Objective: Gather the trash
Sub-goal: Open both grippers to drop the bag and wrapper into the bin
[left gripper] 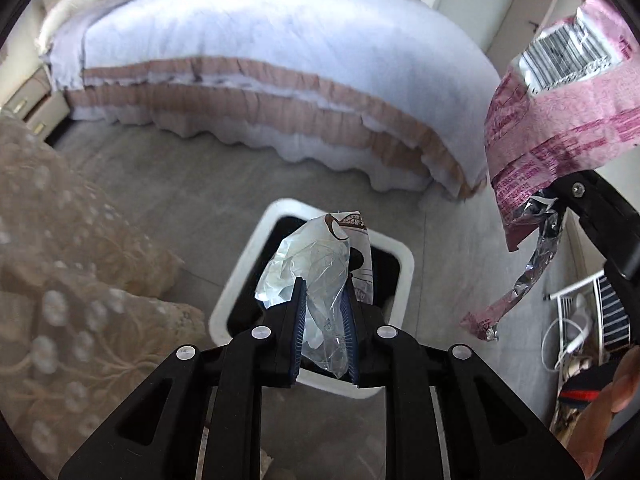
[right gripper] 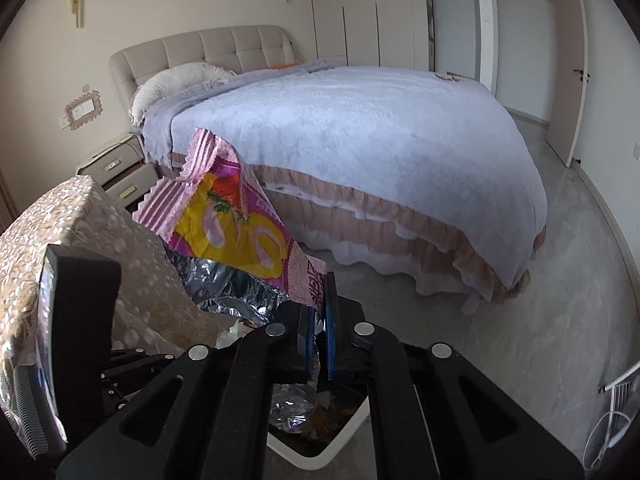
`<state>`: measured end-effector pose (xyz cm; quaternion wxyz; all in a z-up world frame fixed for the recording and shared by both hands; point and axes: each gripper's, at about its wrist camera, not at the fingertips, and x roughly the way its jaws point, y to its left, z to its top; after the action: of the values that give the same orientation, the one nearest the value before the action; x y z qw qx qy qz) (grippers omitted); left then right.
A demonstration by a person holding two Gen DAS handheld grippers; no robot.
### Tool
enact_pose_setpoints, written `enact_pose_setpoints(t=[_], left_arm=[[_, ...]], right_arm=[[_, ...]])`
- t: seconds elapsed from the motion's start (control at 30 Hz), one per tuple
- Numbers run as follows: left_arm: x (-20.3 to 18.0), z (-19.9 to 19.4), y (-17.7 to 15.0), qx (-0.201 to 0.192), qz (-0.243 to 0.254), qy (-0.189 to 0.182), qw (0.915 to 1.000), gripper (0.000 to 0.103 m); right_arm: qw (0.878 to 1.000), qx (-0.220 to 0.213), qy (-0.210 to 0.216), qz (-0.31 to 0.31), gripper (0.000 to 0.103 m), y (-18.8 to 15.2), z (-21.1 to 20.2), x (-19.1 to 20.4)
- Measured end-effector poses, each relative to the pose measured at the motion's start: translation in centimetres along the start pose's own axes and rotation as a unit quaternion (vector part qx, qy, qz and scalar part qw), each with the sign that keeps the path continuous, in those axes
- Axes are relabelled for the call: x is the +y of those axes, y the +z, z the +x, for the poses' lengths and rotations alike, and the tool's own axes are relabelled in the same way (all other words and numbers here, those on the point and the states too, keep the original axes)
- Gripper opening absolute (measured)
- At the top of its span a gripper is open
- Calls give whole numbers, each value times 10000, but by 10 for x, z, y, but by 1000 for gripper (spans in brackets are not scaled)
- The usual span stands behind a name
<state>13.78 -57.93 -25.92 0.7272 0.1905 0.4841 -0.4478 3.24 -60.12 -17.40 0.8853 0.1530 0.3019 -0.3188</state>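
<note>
Crinkled clear plastic wrapper [left gripper: 316, 276] sits pinched between my left gripper [left gripper: 323, 320] pads, jaws only narrowly apart, hanging right over the white bin [left gripper: 240, 288] on the grey floor near the bed [left gripper: 280, 40]. My right gripper [right gripper: 318, 336] is clamped tight on the pink foil snack bag [right gripper: 240, 232], just to the right of the bin's mouth. I judge this the drop-off step: next I spread the left jaws over the opening, then swing the bag across.

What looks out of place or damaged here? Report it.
Nothing spilled. The pink snack wrapper in the right tool is torn open, with its foil lining hanging out. The clear plastic bag in the left tool is crumpled, above the white bin.
</note>
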Motion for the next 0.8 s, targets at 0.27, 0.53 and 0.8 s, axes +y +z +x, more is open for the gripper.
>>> enact_pose_setpoints(t=[0.27,0.53,0.8], left_arm=[[4,25,-1,365,-59,168,9992,99],[22,-46,-2,-584,-201,976,9933,98],[27,-111,-2,-1400,-279,1070,9840,98]], right_arm=[[9997,224,-33,-26,6,-3,18,0],[9994,230,-243,6,6,3,31,-5],[9949,951,-289,-186,50,-19,72,10]])
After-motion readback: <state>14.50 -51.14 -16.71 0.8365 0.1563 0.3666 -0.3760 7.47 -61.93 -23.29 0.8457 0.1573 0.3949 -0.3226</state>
